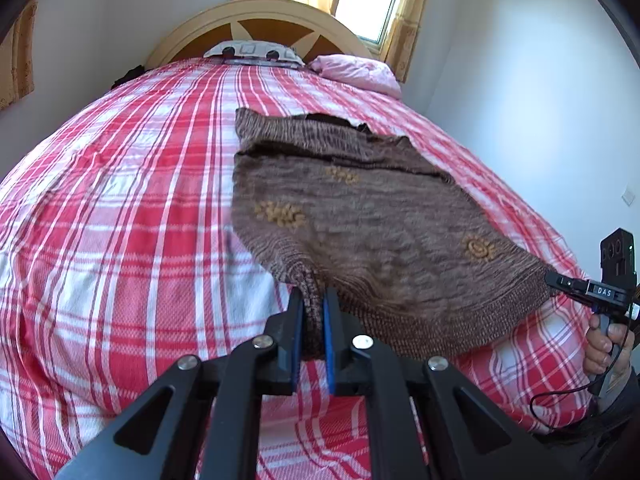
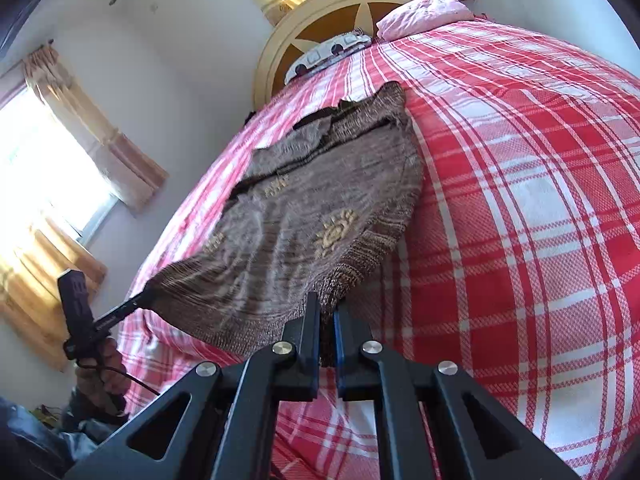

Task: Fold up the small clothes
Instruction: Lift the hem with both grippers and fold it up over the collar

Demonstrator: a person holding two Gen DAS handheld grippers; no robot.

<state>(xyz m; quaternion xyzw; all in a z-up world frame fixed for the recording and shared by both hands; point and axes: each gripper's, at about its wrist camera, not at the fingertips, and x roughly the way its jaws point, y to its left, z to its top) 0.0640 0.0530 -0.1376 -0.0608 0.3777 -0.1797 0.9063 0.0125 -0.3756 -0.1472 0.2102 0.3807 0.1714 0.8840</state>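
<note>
Brown knitted sweater (image 1: 360, 216) spread on a bed (image 1: 120, 208) covered with a red-and-white plaid sheet, its hem toward the cameras and its neck end toward the headboard (image 1: 260, 28). Left tool (image 1: 313, 312), seen from the left wrist view: both blue-lined fingers (image 1: 298, 332) are closed almost together on one corner of the ribbed hem, the knit bunched between them. Right tool (image 2: 327, 328), seen from the right wrist view: fingers likewise nearly together, pinching the opposite hem corner. Each tool also appears in the other's view, at the far end of the hem, with the holding hand (image 1: 604, 348) below it. The hem edge is raised off the sheet and stretched between the two tools, while the upper part of the sweater lies on the bed. Yellow embroidered motifs (image 1: 280, 214) show on the upturned face. A pink pillow (image 1: 356, 70) and a white patterned pillow (image 1: 252, 50) lie at the headboard; curtained windows (image 2: 52, 168) stand behind and beside the bed
</note>
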